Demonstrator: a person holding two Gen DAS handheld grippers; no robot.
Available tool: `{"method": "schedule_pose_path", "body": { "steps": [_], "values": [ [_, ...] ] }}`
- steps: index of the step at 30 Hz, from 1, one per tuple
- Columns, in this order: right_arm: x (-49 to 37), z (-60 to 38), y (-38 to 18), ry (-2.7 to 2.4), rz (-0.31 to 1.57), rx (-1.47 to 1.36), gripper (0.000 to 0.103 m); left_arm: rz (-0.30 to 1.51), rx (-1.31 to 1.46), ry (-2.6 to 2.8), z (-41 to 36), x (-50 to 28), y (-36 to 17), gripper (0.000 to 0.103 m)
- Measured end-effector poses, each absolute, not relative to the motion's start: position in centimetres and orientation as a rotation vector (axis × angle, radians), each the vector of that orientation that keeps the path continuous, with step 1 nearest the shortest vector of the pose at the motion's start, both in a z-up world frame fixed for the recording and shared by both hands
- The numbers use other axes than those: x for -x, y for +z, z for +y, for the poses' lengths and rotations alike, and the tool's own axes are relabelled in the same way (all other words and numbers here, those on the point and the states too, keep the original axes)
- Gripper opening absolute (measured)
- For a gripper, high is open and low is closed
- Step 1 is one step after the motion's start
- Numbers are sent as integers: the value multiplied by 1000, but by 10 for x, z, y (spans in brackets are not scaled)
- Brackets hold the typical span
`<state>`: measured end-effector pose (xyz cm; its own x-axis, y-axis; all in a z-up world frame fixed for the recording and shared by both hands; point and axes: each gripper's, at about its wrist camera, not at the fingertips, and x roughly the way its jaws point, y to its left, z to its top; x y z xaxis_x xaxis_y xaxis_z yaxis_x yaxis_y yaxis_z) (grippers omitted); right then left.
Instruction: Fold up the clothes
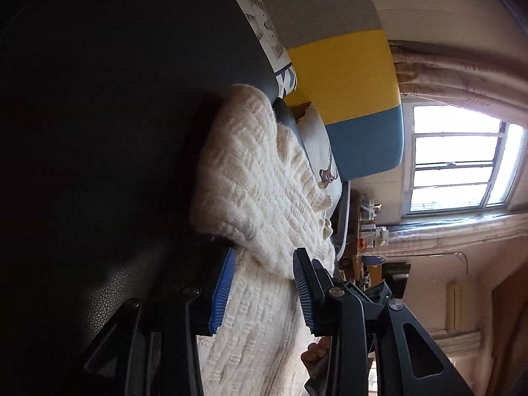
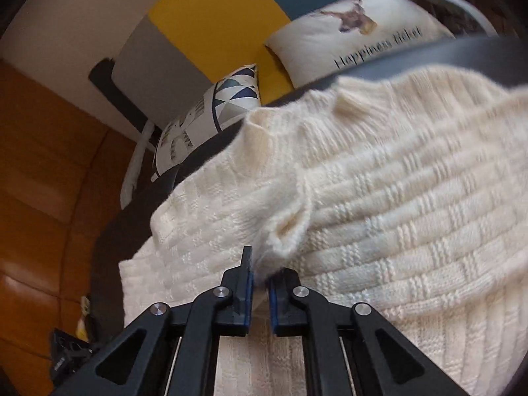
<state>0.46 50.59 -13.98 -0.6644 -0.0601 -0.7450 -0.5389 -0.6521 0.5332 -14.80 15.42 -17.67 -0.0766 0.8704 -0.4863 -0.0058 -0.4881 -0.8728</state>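
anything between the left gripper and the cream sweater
Nothing visible. The left gripper stands open with the cream knitted sweater already between its blue-padded fingers, lying on the dark leather surface.

Your right hand-held gripper (image 2: 260,274) pinches a fold of the cream knit sweater (image 2: 379,198), two pillows (image 2: 346,39) behind it.

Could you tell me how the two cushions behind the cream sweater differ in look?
The white cushion carries an animal picture and the script "Happiness ticket"; the patterned cushion has blue and grey triangles with dark piping. The white cushion looks larger in the right wrist view and lies further right; the patterned cushion sits left. Both lean against the colour-block headboard, beyond the sweater.
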Motion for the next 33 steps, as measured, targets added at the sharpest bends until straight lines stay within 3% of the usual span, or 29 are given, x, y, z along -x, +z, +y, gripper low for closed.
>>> {"method": "schedule_pose_path", "body": {
  "steps": [10,26,33],
  "values": [
    [35,476,-22,2606,537,1140,6,-1290,1534,1439,161,154,-202,37],
    [40,430,117,2866,240,906,6,-1338,1577,1465,219,172,-194,42],
    [-1,483,85,2755,374,868,6,-1246,1531,1664,202,196,-177,42]
  ]
}}
